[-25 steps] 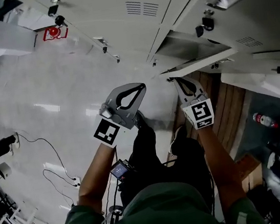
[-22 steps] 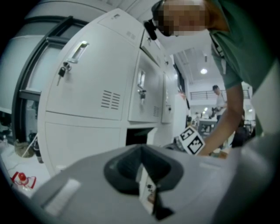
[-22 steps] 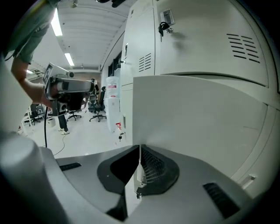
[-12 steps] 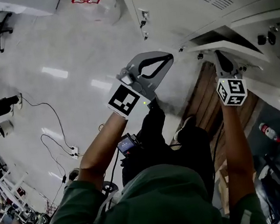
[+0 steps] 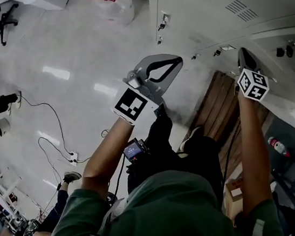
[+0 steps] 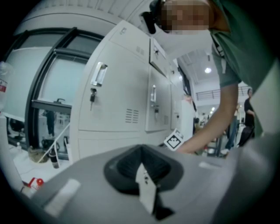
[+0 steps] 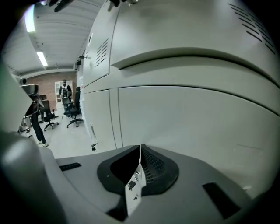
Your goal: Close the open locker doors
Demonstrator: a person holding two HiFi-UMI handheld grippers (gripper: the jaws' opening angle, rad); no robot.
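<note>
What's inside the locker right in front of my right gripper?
Nothing of the inside shows. The right gripper, jaws together, faces the locker's plain white door, which fills its view and covers whatever is inside. Whether the door is fully latched cannot be told.

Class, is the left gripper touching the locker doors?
Apart. Left gripper view: the left gripper, shut, ends in open air, with the locker doors well beyond.
</note>
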